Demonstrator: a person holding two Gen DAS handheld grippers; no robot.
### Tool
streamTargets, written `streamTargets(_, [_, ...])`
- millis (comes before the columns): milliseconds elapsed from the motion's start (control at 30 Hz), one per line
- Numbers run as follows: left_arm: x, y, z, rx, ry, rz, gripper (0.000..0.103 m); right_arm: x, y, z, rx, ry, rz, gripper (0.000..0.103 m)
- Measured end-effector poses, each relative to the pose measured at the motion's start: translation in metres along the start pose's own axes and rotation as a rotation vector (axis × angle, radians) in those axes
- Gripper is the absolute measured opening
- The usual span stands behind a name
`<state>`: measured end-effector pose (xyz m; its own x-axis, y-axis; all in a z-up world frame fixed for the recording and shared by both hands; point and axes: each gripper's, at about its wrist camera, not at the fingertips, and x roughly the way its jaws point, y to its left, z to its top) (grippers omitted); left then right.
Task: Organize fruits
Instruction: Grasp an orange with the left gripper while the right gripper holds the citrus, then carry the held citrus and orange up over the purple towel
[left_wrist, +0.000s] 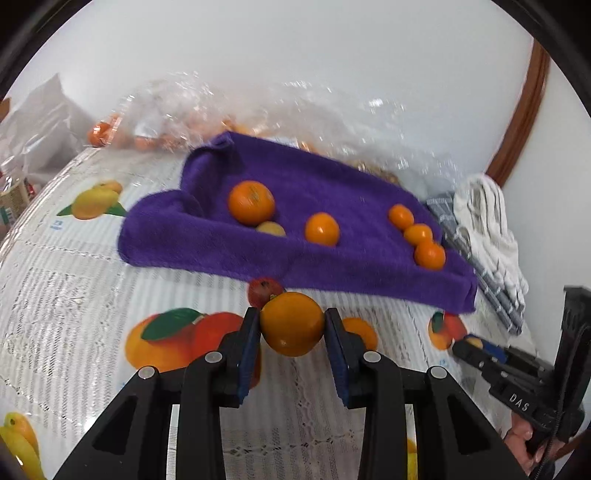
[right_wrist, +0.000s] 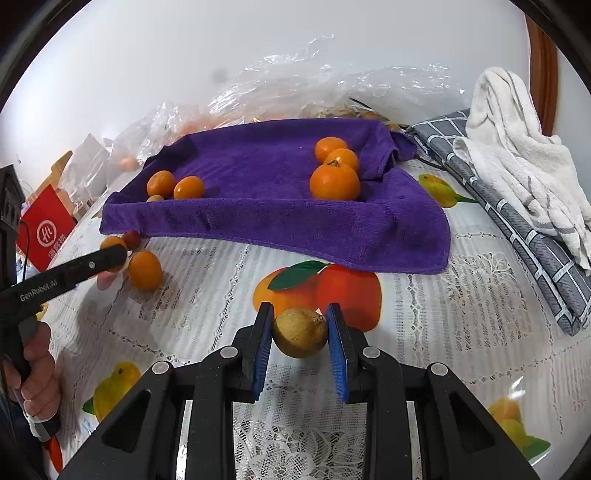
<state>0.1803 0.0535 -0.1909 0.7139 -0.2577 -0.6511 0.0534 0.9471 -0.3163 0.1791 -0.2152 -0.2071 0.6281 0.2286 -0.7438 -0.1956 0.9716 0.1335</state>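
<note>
Fruits first: your left gripper (left_wrist: 292, 325) has its pads pressed on an orange (left_wrist: 291, 323), clamped at its sides, low over the tablecloth (left_wrist: 74, 288). Your right gripper (right_wrist: 300, 334) is closed on a small brownish-yellow fruit (right_wrist: 300, 333), also low over the cloth. Both grippers point forward and down at the purple towel (left_wrist: 332, 258), which lies straight ahead of each, its long front fold running crosswise. On the towel: one big orange (left_wrist: 251, 202) with a pale small fruit (left_wrist: 270, 229) touching it on the left side, one lone orange (left_wrist: 321, 229) mid-towel, three small oranges (left_wrist: 418, 233) clustered right. A small red fruit (left_wrist: 263, 291) sits on the table just past your left gripper. Left hand is nearer the left group, right hand nearer the cluster, judging by the views. Next move likely carries forward over the fold.
</note>
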Motion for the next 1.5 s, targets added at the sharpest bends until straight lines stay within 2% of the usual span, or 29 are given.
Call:
streamTargets(267, [-0.014, 0.005, 0.004, -0.039, -0.088, -0.019, 0.033, -0.002, 0.001, 0.0, -0.007, -0.008, 0.002, 0.029])
streamTargets(433, [-0.023, 0.003, 0.004, -0.017, -0.143, 0.016, 0.033, -0.004, 0.001, -0.001, -0.003, -0.012, 0.018, 0.029])
streamTargets(1000, [-0.031, 0.002, 0.006, -0.018, -0.193, 0.028, 0.033, -0.006, -0.003, 0.0, 0.026, -0.014, 0.053, 0.029])
streamTargets(1200, [-0.034, 0.007, 0.007, -0.031, -0.218, 0.038, 0.033, -0.013, -0.005, -0.001, 0.035, -0.041, 0.06, 0.029])
streamTargets(1367, [-0.037, 0.008, 0.006, -0.018, -0.248, 0.085, 0.033, -0.02, -0.018, 0.003, 0.081, -0.052, 0.052, 0.029])
streamTargets(1500, [-0.039, 0.008, 0.007, -0.019, -0.246, 0.076, 0.033, -0.032, -0.019, 0.006, 0.07, -0.074, 0.037, 0.029])
